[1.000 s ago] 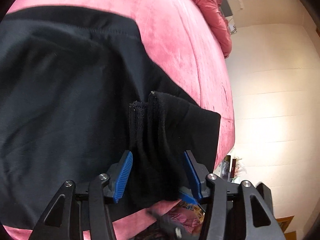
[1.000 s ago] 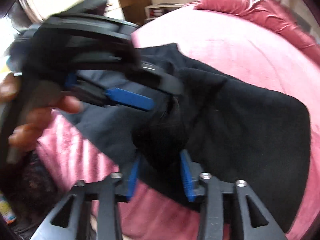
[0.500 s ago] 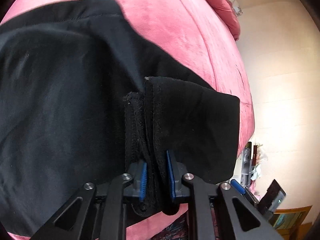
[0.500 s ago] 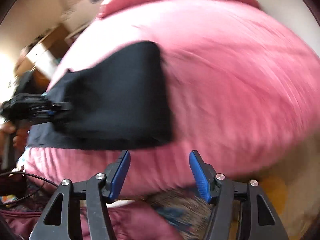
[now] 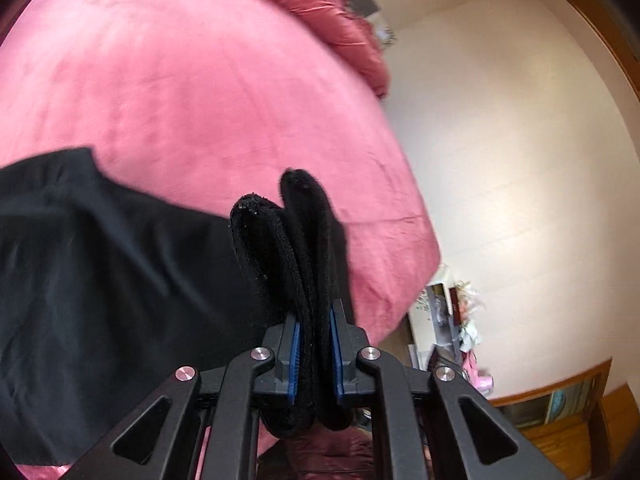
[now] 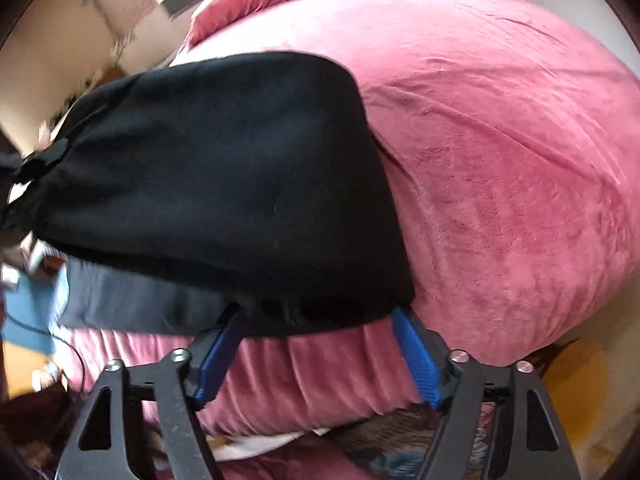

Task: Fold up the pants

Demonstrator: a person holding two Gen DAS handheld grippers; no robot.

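Black pants [image 5: 100, 280] lie on a pink velvet bed [image 5: 180, 80]. My left gripper [image 5: 315, 356] is closing, and its blue pads [image 5: 295, 354] press on a bunched, doubled band of the pants that stands up between them, raised off the bed. In the right wrist view the pants [image 6: 224, 168] stretch from a lifted, gathered far-left end to a near edge by the bed's [image 6: 500, 140] side. My right gripper [image 6: 318, 316] is opening wide. That near edge lies between its fingertips, and the pads [image 6: 416, 360] do not press on it.
A crumpled pink blanket [image 5: 332, 12] lies at the bed's far end. A cream wall [image 5: 500, 140] runs beside the bed, with cluttered shelves [image 5: 448, 312] and wooden furniture [image 5: 560, 412] below. Blue flooring [image 6: 28, 308] and a cable show left of the bed.
The left gripper closed on the bunched fabric and rose with it. The right gripper let go of the cloth, swung over to the pants' other end and spread wider.
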